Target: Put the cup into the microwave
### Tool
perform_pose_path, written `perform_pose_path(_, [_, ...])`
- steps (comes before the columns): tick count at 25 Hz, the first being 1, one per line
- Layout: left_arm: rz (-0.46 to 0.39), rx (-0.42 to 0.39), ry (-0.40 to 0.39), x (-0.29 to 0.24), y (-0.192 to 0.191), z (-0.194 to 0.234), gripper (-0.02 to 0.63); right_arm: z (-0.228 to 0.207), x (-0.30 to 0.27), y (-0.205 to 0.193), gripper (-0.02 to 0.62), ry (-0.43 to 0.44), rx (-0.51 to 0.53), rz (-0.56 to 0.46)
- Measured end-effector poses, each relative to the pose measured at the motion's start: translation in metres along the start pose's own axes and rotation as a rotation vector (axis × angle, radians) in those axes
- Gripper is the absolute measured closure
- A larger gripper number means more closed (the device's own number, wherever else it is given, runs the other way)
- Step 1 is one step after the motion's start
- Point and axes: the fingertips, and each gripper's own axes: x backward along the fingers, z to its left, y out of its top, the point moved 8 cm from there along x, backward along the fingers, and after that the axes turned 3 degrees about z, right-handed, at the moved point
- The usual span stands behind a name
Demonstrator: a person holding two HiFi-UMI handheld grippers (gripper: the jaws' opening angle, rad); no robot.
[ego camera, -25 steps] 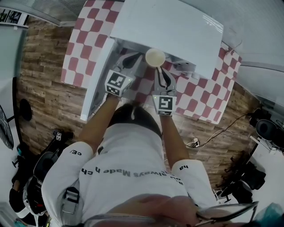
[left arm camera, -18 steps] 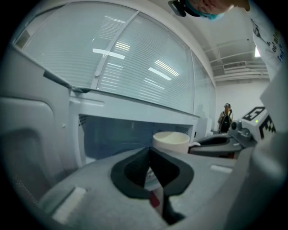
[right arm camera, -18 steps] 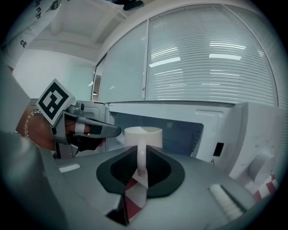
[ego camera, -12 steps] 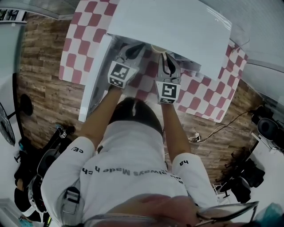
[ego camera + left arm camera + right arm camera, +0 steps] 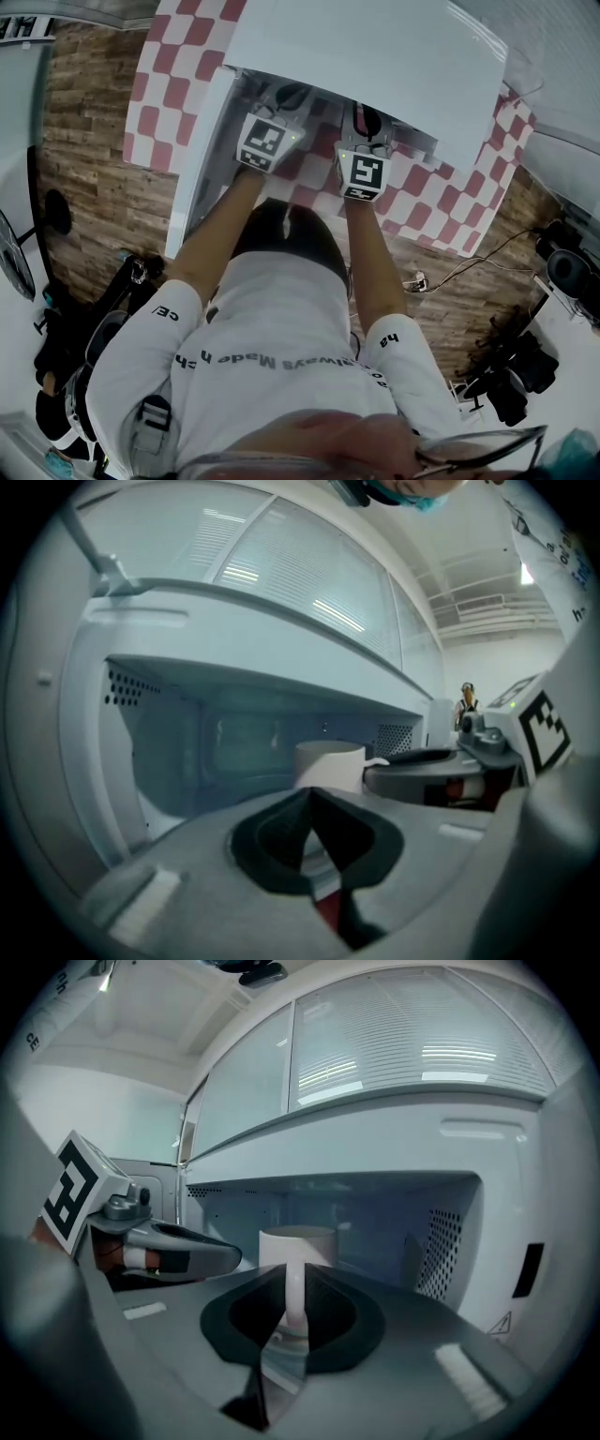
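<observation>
Both arms stretch forward, side by side, into an open white boxy microwave [image 5: 487, 1147]. The right gripper [image 5: 295, 1283] clamps the white cylindrical cup [image 5: 295, 1244] by its handle. The left gripper [image 5: 311, 794] has its jaws closed, empty.

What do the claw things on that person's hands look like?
The left claw and right claw are grey with black pads. Each carries a white cube with black square markers. The person wears a white short-sleeved shirt with black lettering.

Microwave [image 5: 375, 56]: on table [image 5: 157, 103], 12 o'clock of person.
Cup [image 5: 296, 1244]: at microwave's mouth, 12 o'clock of right gripper [image 5: 295, 1283].
Left gripper [image 5: 310, 799]: 9 o'clock of right gripper.
</observation>
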Motion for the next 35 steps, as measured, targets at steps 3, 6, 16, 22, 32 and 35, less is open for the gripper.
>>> perform_pose_path(3, [-0.002,-0.003,0.0,-0.004,-0.003,0.0,0.603,-0.002,-0.006,-0.002,0.554,-0.007,-0.007,0.001])
perform_pose_path(6, [-0.004,-0.009,0.002,-0.008,-0.005,0.001,0.603,-0.004,-0.011,-0.004,0.555,-0.01,-0.015,-0.005])
perform_pose_path(16, [0.0,-0.028,0.015,-0.021,-0.015,0.011,0.603,-0.009,-0.029,-0.011,0.554,-0.022,-0.006,-0.019])
perform_pose_path(22, [-0.002,-0.025,0.017,-0.025,-0.018,0.016,0.603,-0.011,-0.035,-0.017,0.554,-0.024,-0.003,-0.009])
perform_pose_path(32, [0.007,-0.023,0.012,-0.03,-0.02,0.016,0.603,-0.013,-0.038,-0.022,0.552,-0.018,0.009,-0.014])
perform_pose_path(35, [0.014,-0.021,0.007,-0.029,-0.022,0.013,0.603,-0.014,-0.035,-0.027,0.551,-0.013,0.01,-0.009])
